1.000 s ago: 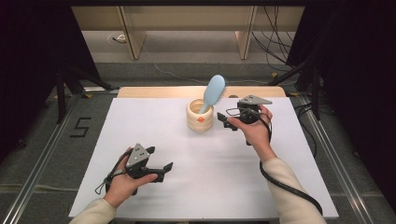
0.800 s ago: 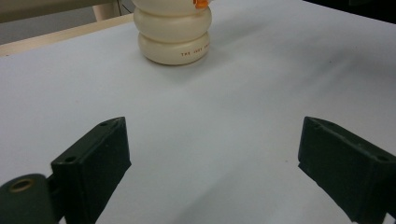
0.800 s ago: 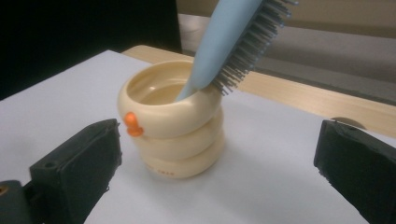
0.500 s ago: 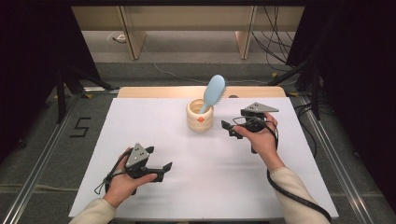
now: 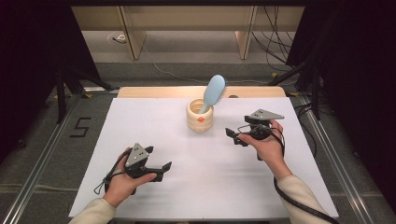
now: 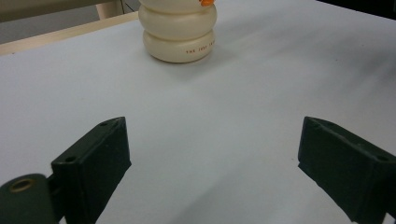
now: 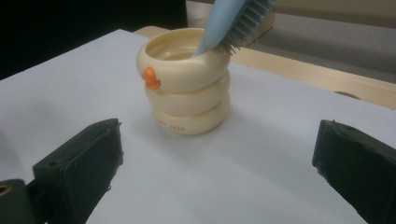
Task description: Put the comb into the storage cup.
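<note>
A light blue hairbrush [image 5: 214, 92] already stands handle-down in the cream ringed cup [image 5: 200, 116] at the far middle of the white desk [image 5: 140, 126]. Your right gripper [image 5: 236, 135] sits just right of the cup, fingers released and empty. Your left gripper [image 5: 161, 169] rests near you, likewise spread, so the placing looks done, with little left.

light falls evenly from above on the white table [image 5: 140, 140], bright against dark surroundings on both sides. shadows are soft and faint; in the left gripper view grey streaks cross the surface. the near black jaws look slightly blurred, the cup [image 7: 187, 88] fairly sharp.
</note>
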A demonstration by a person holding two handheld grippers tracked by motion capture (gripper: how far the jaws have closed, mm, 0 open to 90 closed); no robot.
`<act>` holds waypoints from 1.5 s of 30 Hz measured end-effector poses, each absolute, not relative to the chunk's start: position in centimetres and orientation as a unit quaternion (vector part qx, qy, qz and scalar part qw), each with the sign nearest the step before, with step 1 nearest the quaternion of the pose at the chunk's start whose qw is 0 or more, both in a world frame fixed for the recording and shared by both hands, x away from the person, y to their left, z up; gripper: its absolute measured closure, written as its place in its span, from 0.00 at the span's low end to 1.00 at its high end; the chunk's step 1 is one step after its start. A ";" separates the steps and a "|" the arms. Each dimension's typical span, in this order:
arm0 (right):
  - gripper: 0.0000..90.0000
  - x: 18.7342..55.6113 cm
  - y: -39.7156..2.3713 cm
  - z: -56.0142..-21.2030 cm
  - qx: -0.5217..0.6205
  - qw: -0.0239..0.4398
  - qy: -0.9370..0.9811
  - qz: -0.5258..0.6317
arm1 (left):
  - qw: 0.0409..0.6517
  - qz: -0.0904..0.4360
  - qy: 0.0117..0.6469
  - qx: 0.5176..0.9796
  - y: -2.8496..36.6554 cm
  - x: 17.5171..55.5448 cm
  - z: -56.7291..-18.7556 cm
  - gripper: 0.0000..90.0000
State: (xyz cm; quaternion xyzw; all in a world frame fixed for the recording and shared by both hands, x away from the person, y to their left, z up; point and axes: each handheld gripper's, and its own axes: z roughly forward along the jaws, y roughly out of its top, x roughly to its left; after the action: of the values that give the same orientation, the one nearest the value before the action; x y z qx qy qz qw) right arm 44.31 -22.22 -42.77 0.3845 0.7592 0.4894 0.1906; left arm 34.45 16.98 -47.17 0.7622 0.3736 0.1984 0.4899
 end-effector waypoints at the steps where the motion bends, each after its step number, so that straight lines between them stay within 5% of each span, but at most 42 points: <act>1: 0.03 44.1 -22.4 -42.8 0.384 0.191 0.760 0.488 | 0.490 0.199 0.373 0.763 17.0 34.4 -47.2 0.10; 45: 0.04 37.5 -25.2 -44.4 0.355 0.191 0.785 0.471 | 0.485 0.200 0.379 0.763 17.8 34.2 -47.1 0.09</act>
State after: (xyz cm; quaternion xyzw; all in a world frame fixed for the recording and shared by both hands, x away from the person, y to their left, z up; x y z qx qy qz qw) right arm 37.48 -25.15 -44.39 0.3554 0.7846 0.4707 0.1910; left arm 34.23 17.76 -47.08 0.7627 0.3788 0.1996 0.4846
